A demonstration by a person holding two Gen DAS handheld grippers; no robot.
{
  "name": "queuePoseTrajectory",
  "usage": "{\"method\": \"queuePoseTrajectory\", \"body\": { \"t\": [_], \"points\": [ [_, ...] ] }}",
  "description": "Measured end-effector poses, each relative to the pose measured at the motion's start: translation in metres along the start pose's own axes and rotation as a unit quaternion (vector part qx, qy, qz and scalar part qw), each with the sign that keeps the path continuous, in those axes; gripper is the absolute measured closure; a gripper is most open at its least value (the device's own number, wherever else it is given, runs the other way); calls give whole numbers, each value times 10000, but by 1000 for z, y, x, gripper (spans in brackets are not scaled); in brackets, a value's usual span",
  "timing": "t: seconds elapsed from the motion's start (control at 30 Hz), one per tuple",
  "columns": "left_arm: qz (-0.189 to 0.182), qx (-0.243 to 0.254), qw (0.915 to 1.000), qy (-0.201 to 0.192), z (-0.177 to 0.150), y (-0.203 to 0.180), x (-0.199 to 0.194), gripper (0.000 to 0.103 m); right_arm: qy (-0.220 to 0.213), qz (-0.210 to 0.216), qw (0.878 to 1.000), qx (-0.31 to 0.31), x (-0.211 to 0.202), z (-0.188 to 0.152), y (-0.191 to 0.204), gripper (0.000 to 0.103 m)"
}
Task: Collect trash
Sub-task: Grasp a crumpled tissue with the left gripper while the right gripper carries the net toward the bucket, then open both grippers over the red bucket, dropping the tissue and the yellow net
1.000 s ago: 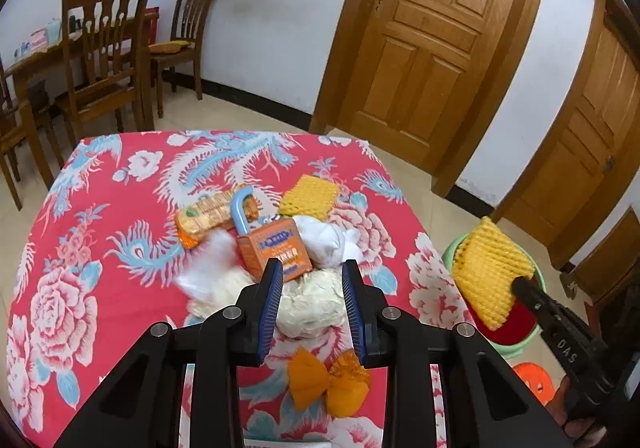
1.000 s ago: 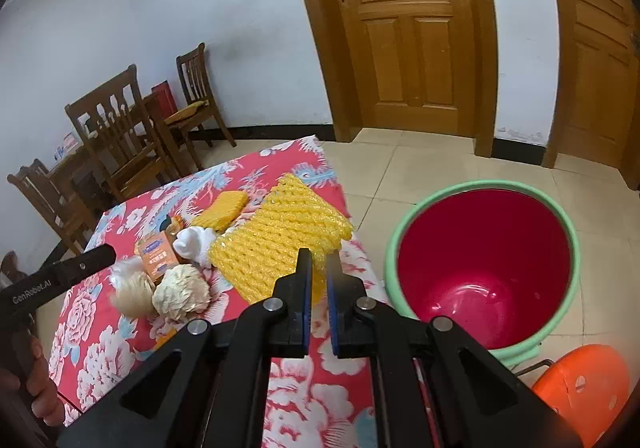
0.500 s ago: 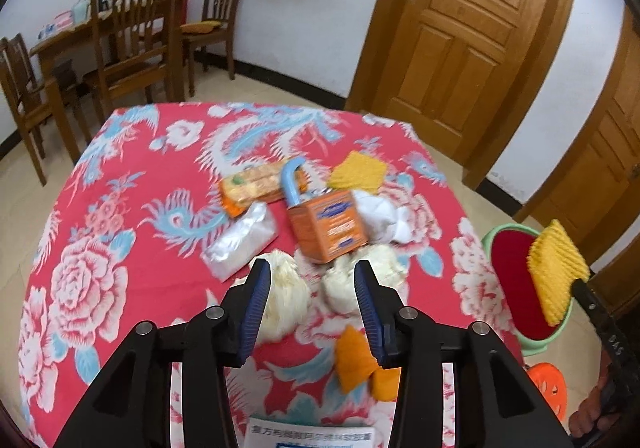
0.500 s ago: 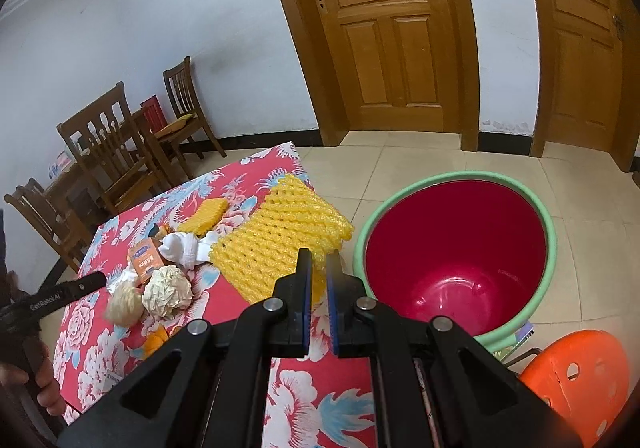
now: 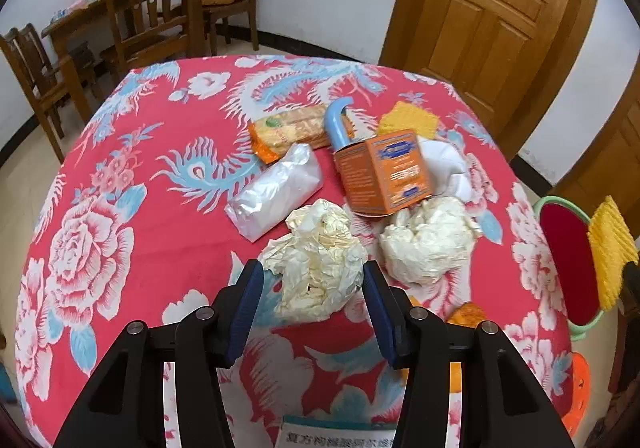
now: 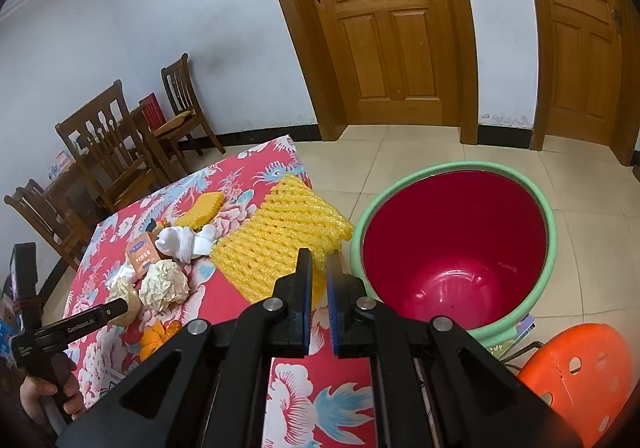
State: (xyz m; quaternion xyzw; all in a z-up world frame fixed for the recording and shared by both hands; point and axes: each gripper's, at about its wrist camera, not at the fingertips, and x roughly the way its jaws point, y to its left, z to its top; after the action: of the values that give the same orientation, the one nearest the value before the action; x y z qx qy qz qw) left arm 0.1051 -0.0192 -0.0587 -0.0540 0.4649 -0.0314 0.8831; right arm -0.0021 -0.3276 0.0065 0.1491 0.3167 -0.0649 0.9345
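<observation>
on the floral tablecloth, a crumpled paper ball is framed directly ahead of the left gripper, whose jaws have just been opening and are spread to either side of it, not yet pressing. beside that ball, toward the red bucket, a second wad is seen. a yellow foam net is pinched in the right gripper by the bucket's rim. the ball's underside is hidden.
</observation>
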Motion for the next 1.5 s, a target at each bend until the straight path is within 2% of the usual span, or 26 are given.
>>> {"method": "queuePoseTrajectory", "body": {
  "t": [0.23, 0.27, 0.33, 0.73, 1.07, 1.5],
  "points": [
    [-165, 37, 9997, 146, -3, -3, 14, 51, 34, -29, 10000, -8, 2, -1, 1, 94],
    [-207, 5, 9997, 159, -4, -2, 15, 55, 29, -34, 10000, -3, 2, -1, 1, 94],
    [-267, -6, 9995, 142, -6, -2, 14, 70, 17, -42, 10000, -5, 2, -1, 0, 94],
    [-574, 264, 9972, -399, 1, -23, -33, 71, -83, -75, 9999, 106, -3, -3, -9, 94],
    [-1069, 739, 9901, -533, 14, -77, -48, 71, -129, -317, 9989, 319, -6, -2, -36, 94],
    [-1435, 1380, 9794, -334, 21, -163, -31, 71, 29, -694, 9952, 687, 9, 1, -87, 94]
  ]
}}
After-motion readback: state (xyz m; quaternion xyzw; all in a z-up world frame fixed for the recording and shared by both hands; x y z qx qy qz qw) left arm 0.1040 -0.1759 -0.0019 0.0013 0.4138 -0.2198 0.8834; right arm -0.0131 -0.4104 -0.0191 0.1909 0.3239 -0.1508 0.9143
